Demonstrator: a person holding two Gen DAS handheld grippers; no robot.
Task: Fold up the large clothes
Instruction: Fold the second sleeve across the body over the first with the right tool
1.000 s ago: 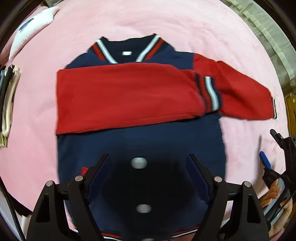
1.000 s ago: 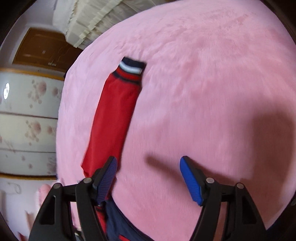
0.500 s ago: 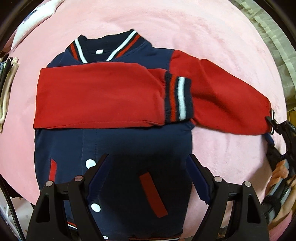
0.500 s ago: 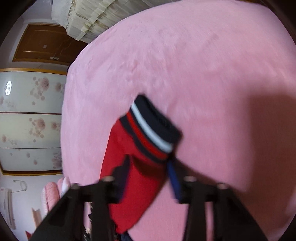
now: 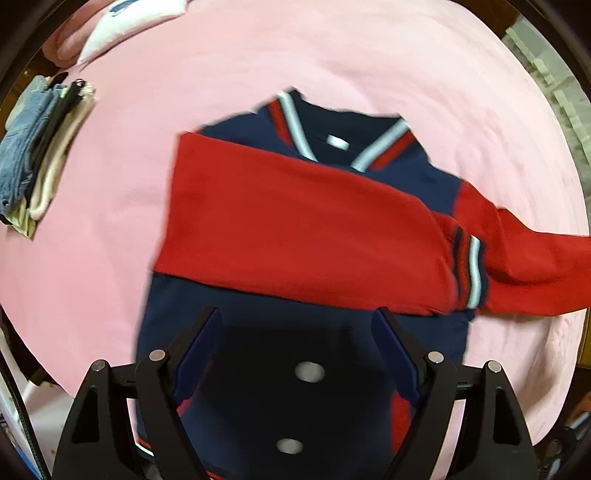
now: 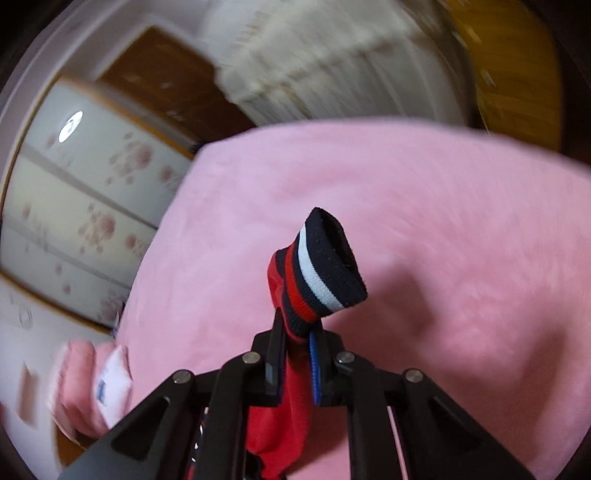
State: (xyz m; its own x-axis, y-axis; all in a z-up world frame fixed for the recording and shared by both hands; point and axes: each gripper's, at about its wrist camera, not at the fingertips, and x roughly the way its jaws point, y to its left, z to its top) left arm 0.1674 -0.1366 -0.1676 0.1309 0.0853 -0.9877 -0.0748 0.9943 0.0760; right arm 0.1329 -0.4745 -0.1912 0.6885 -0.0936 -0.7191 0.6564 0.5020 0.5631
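Note:
A navy jacket (image 5: 303,339) with red sleeves lies flat on a pink blanket (image 5: 184,66). One red sleeve (image 5: 295,229) is folded across the chest, its striped cuff (image 5: 471,271) at the right. The other red sleeve (image 5: 535,266) runs off to the right edge. My left gripper (image 5: 297,343) is open and empty, hovering above the jacket's lower front. My right gripper (image 6: 297,345) is shut on that second sleeve (image 6: 280,417) just behind its striped cuff (image 6: 325,273), and holds it lifted above the blanket (image 6: 443,206).
A stack of folded clothes (image 5: 40,147) lies at the blanket's left edge. A white and pink garment (image 5: 122,22) lies at the far left top. A floral wardrobe (image 6: 74,206) and a brown door (image 6: 159,74) stand beyond the bed.
My right gripper has closed on the right sleeve's cuff end and lifted it off the blanket. My left gripper has drawn back, so the jacket sits farther away and to the right.

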